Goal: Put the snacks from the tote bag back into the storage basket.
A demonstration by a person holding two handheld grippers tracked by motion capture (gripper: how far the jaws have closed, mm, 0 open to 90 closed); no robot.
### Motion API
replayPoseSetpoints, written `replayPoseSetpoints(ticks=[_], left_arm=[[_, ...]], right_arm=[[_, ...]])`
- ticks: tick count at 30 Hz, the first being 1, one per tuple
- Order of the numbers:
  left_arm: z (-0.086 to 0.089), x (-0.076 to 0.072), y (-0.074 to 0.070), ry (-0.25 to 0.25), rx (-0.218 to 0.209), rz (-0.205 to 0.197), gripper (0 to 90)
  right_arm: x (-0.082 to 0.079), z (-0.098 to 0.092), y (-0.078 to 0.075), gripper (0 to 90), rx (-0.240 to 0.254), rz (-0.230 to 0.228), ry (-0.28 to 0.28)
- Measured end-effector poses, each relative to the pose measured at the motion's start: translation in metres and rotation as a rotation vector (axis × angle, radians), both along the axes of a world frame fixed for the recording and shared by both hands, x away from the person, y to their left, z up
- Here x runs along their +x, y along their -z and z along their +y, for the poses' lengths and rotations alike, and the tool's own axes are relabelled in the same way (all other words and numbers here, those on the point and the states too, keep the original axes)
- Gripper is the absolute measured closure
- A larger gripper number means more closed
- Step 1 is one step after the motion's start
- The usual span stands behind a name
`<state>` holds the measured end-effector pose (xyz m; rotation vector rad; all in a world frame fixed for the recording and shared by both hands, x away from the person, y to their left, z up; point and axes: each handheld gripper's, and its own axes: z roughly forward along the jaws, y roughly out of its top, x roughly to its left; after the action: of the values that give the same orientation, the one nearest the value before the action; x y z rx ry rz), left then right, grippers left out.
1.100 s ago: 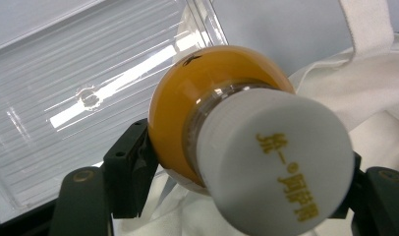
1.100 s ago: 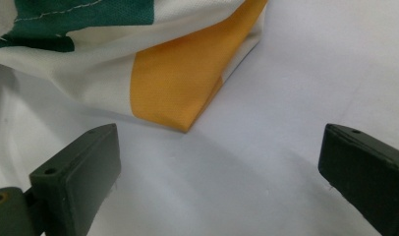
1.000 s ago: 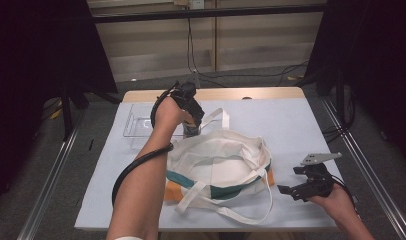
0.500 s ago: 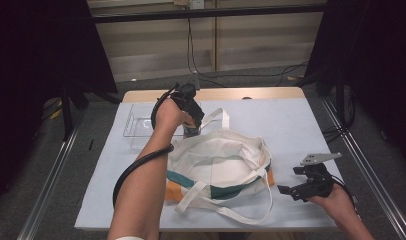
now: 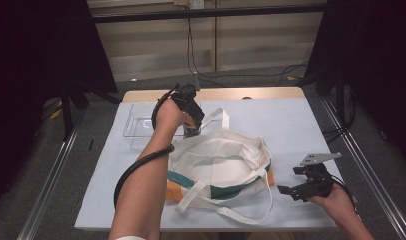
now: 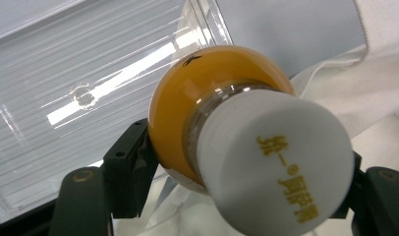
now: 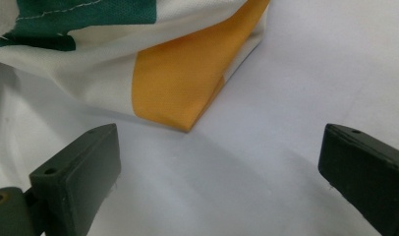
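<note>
My left gripper (image 5: 191, 126) is shut on a bottle (image 6: 222, 118) of orange-yellow drink with a white cap (image 6: 271, 162) that carries gold lettering. It holds the bottle (image 5: 191, 130) above the far left edge of a white cloth bag (image 5: 221, 162) with green and orange bands. The bag lies open on the table with its straps spread out. Near the table's front right corner my right gripper (image 5: 291, 182) stands open with nothing between its jaws. In the right gripper view, that gripper (image 7: 217, 182) faces the bag's orange corner (image 7: 187, 88) across bare cloth.
A clear plastic tray (image 5: 138, 125) sits at the far left of the table, just beyond the bottle, and its ribbed floor (image 6: 79, 88) lies behind the bottle. A pale blue cloth (image 5: 291, 125) covers the table. Dark stands and cables surround it.
</note>
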<state>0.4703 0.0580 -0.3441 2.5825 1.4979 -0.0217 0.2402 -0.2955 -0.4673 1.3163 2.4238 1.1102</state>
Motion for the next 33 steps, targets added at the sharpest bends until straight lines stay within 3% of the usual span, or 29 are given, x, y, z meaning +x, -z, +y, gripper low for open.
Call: replayPoseSetpoints(ticks=[24,33], left_arm=[[0.009,0.000,0.005,-0.031,-0.047,-0.040,30.2],[0.010,0.000,0.007,-0.020,-0.037,-0.049,29.7]], right_arm=[[0.000,0.001,0.000,2.2,-0.003,0.000,-0.002],[0.000,0.002,0.000,2.2,-0.003,0.000,-0.007]])
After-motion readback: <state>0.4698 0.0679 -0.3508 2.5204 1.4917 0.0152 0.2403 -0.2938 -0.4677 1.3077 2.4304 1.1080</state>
